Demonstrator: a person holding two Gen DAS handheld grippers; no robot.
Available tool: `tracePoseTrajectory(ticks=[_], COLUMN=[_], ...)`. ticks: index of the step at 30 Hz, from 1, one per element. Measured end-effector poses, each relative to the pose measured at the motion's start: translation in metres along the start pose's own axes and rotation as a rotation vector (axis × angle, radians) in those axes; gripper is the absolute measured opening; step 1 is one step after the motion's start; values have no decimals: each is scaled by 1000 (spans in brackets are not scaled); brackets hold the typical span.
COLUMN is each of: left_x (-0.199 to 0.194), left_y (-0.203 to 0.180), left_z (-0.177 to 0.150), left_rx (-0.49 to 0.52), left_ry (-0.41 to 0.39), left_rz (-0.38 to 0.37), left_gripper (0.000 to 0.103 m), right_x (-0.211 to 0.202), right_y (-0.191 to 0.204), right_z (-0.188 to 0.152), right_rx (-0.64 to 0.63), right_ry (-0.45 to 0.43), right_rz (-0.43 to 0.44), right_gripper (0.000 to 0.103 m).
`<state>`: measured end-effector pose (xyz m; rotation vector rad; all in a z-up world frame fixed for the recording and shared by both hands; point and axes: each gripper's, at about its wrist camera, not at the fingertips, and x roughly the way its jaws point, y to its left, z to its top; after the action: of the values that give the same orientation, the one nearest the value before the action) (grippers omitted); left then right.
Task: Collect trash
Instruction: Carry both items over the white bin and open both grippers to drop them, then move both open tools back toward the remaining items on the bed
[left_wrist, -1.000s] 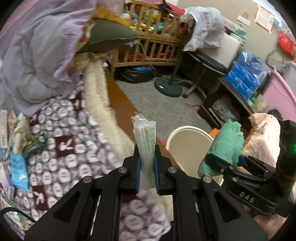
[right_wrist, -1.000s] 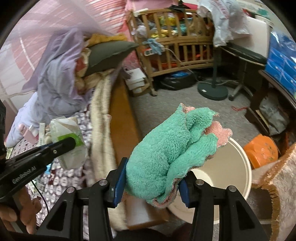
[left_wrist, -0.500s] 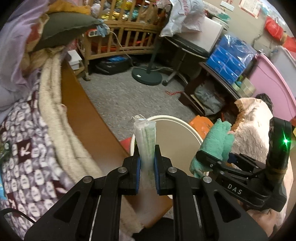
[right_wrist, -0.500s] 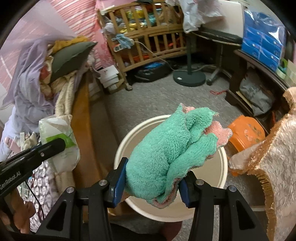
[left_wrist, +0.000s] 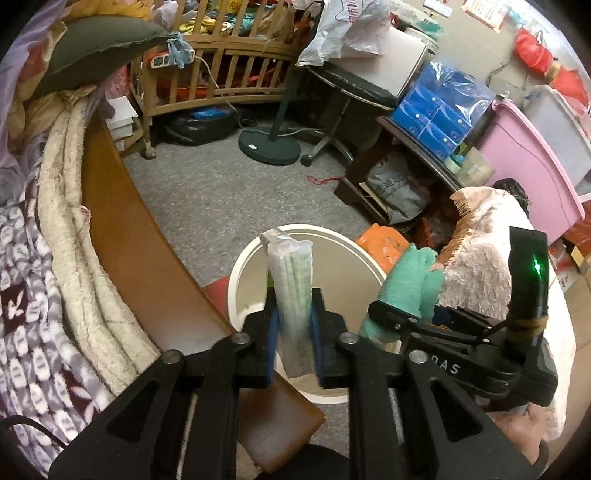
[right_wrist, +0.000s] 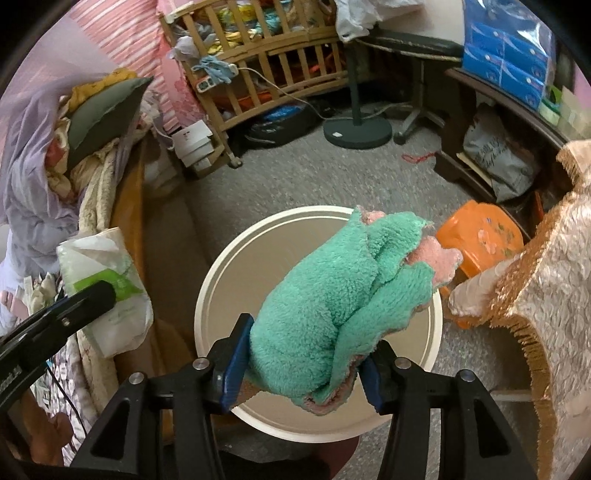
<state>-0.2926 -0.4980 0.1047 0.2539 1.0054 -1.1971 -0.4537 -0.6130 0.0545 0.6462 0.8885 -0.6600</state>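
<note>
A cream round bin (left_wrist: 243, 280) stands on the grey floor beside the bed. My left gripper (left_wrist: 294, 321) hangs over its near rim, a clear plastic packet with green print (left_wrist: 291, 280) upright between its blue pads; the jaws are opening and the pads still touch the packet. My right gripper (right_wrist: 306, 354) is above the bin (right_wrist: 207, 295), its jaws easing apart while still pressing on a bunched green cloth with pink lining (right_wrist: 340, 295). The left wrist view shows the cloth (left_wrist: 406, 284) at the right. In the right wrist view, the packet (right_wrist: 110, 306) is at the left.
The bed's wooden frame (left_wrist: 147, 266) and purple patterned blanket (left_wrist: 29, 332) run along the left. An orange stool (right_wrist: 480, 236) and a fringed pinkish blanket (right_wrist: 546, 280) crowd the bin's right. A fan base (left_wrist: 269, 146), a chair and a wooden crib (left_wrist: 221, 74) stand farther back.
Both grippers have moved off the bed and down over the bin. The left jaws have widened a little around the packet. The cloth stays gripped.
</note>
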Motion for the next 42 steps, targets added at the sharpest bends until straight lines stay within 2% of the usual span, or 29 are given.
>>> tracePoseTrajectory(ticks=[2,3,7,10,12,24,34,42], left_x=[0,-2,-7,-9,-10,-40,-75,-116], left_y=[1,2,2,7,12,51,92,137], left_z=[0,0,0,-1,-3,-24,-42,-63], left_rx=[-4,-8,-2,-20,-36,-83,-153,-211], left_ry=[-2,-12,-27,-21,-16,-41,-74,-97], left_rz=[-22,-36,-35,-18,24,186,305,411], left_gripper=[53,55,55,55,55,55,55,55], right_x=[2,2,0,-4,-4,-7,-15,-10], right_y=[-2,-3,-4,-4,-1,45,102,161], right_z=[-1,-1,-1,-1,-1,-10,-14,-22], right_rx=[11,16,39,53,47,-63,-164,-229], right_ry=[5,6,-15,-27,-25,-25,-43,-24], right_rz=[-1,2,22,33,37,39,69,152], right_gripper=[52,53,71,72,72,72,72,72])
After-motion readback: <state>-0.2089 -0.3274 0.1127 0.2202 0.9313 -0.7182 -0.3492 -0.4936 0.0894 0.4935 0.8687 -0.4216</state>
